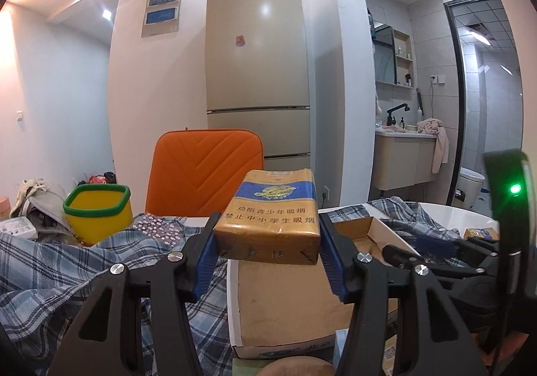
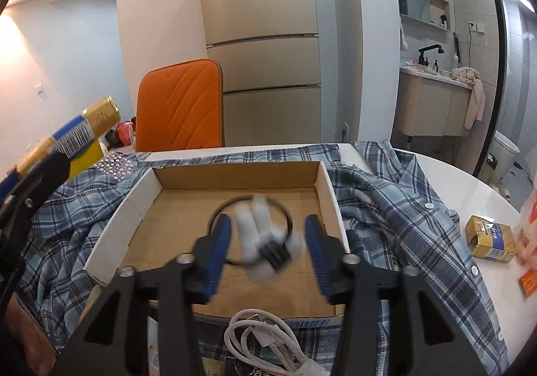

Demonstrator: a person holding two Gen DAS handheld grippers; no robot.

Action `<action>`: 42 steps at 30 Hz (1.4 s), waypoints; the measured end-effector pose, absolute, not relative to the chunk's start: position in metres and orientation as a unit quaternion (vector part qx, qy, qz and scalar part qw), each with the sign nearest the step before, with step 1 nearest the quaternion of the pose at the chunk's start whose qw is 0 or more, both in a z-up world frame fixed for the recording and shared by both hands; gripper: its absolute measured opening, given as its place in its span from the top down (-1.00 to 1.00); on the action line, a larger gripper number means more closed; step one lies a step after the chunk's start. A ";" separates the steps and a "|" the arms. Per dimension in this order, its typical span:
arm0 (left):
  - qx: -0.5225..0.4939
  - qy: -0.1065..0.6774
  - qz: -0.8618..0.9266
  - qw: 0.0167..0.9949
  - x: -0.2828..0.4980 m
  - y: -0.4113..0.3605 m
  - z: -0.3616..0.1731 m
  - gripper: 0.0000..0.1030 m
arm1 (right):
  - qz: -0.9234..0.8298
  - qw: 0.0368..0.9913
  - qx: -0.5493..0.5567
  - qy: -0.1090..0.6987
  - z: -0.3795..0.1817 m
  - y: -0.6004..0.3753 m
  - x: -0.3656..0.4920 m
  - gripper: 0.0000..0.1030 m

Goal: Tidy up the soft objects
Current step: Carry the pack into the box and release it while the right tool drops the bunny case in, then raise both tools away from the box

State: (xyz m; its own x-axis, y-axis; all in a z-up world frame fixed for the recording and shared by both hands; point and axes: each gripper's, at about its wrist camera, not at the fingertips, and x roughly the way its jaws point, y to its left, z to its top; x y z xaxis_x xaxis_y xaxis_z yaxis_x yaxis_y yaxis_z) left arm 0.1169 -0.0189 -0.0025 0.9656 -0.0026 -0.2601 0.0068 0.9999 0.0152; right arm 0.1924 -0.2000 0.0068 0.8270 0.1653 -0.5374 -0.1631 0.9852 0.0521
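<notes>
Reading "吸烟" on tongs-held cigarette pack (image 1: 268, 225)

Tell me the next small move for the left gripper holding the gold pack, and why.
Probably lower the gold pack into the cardboard tray and release. The left gripper holds it just above the tray, whose floor is mostly bare.

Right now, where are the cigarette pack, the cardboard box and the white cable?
cigarette pack (image 1: 268, 225), left wrist view, printed front.
cardboard box (image 2: 188, 204), right wrist view, bare floor.
white cable (image 2: 265, 339), right wrist view, coiled loops.
</notes>
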 end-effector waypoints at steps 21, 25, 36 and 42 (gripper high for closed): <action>-0.014 0.176 0.016 0.984 0.130 -0.006 -0.011 -0.67 | 0.072 0.984 0.012 0.160 0.041 -0.209 0.142 -0.42; -0.018 0.168 0.016 0.985 0.127 -0.004 -0.008 -0.68 | 0.071 0.986 0.016 0.152 0.043 -0.211 0.139 -0.42; -0.004 0.075 0.021 0.997 0.065 -0.003 0.038 -0.99 | 0.058 0.996 0.009 0.061 0.091 -0.228 0.099 -0.42; 0.004 0.043 0.010 0.999 0.029 -0.005 0.046 -0.99 | 0.066 0.997 0.013 0.035 0.108 -0.241 0.068 -0.44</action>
State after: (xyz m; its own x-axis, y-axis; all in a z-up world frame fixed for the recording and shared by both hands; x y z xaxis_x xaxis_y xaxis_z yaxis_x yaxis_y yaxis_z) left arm 0.0287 -0.0050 0.0456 0.9961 0.0210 -0.0855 -0.0204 0.9998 0.0087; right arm 0.0676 -0.2407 0.1084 0.9889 0.1325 -0.0675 -0.1307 0.9910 0.0299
